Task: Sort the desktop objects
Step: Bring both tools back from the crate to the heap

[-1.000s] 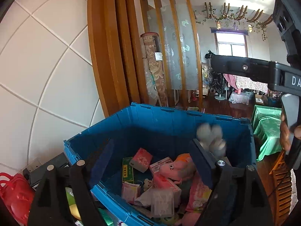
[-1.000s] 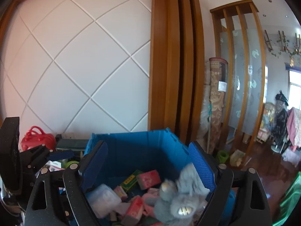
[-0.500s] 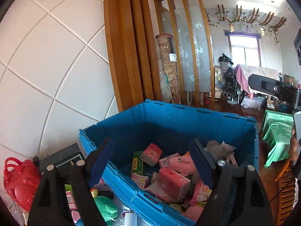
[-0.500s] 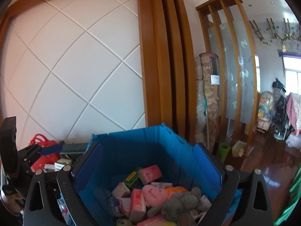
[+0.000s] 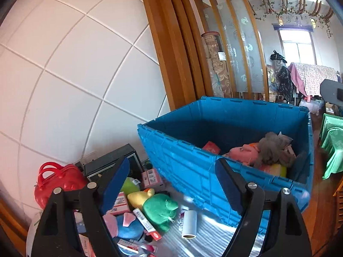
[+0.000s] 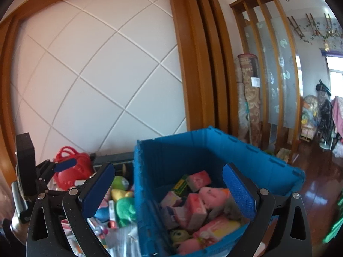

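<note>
A blue crate [image 5: 193, 150] [image 6: 150, 171] stands on the desk and holds a grey plush toy [image 5: 272, 147], a pink plush [image 5: 244, 153] [image 6: 212, 194] and several pink packets [image 6: 198, 177]. Left of the crate lie loose items: a green plush [image 5: 159, 208] [image 6: 125, 208], a yellow toy [image 5: 139, 197], a white roll [image 5: 189, 223] and a blue-pink plush [image 5: 126, 227]. My left gripper [image 5: 173, 190] is open and empty above the desk beside the crate. My right gripper [image 6: 169, 190] is open and empty over the crate's left wall. The left gripper also shows at the left of the right wrist view [image 6: 62, 165].
A red handbag [image 5: 55, 180] [image 6: 70, 165] and a dark box [image 5: 111, 165] stand against the white panelled wall behind the loose items. A wooden pillar rises behind the crate. Green-covered furniture [image 5: 332, 141] stands on the wood floor to the right.
The grey plush left my right gripper and now lies in the crate. Both grippers have drawn back and swung left, so the loose items beside the crate come into view.
</note>
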`<control>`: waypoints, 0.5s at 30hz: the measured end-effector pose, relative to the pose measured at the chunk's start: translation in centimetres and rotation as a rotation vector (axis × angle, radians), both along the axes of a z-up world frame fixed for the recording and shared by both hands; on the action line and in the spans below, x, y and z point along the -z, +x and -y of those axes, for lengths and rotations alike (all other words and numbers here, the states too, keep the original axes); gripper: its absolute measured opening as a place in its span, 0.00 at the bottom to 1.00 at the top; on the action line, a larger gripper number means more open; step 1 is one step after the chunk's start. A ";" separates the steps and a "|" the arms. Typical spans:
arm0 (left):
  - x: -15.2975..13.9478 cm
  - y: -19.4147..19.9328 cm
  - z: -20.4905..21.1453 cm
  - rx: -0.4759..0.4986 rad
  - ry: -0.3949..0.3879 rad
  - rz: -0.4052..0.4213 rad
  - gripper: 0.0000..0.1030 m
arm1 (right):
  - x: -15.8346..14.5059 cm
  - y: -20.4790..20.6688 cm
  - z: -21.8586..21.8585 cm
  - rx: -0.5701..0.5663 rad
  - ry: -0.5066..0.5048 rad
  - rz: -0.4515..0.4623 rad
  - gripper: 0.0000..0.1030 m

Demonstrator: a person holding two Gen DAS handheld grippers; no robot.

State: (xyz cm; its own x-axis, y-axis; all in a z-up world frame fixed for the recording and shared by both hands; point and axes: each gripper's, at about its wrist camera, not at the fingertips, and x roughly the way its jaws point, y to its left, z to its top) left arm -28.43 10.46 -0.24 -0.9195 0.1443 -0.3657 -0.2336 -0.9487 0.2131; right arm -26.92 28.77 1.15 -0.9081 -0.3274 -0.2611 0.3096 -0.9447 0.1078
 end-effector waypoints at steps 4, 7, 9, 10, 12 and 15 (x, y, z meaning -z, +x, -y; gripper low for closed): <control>1.4 1.1 3.3 -0.020 0.003 0.024 0.80 | 2.1 2.1 3.9 -0.035 -0.008 0.060 1.00; 2.5 1.8 5.3 -0.028 -0.002 0.043 0.80 | 3.7 3.3 6.1 -0.042 -0.011 0.100 1.00; 3.2 2.1 6.3 -0.036 -0.011 0.051 0.80 | 4.8 4.2 7.3 -0.045 -0.014 0.117 1.00; 3.6 2.2 6.7 -0.038 -0.014 0.059 0.80 | 5.2 4.6 7.6 -0.044 -0.018 0.124 1.00; 4.5 2.4 7.6 -0.041 -0.015 0.078 0.80 | 6.3 5.4 8.3 -0.054 -0.028 0.139 1.00; 6.2 2.6 9.2 -0.055 -0.003 0.113 0.80 | 8.5 6.7 9.2 -0.092 -0.035 0.176 1.00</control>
State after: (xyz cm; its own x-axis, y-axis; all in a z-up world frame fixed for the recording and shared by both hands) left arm -25.81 1.25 -6.45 -0.8790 0.0939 -0.4676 -0.2043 -0.9601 0.1912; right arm -20.25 19.55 -7.40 -0.8151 -0.4189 -0.4003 0.3683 -0.9079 0.2002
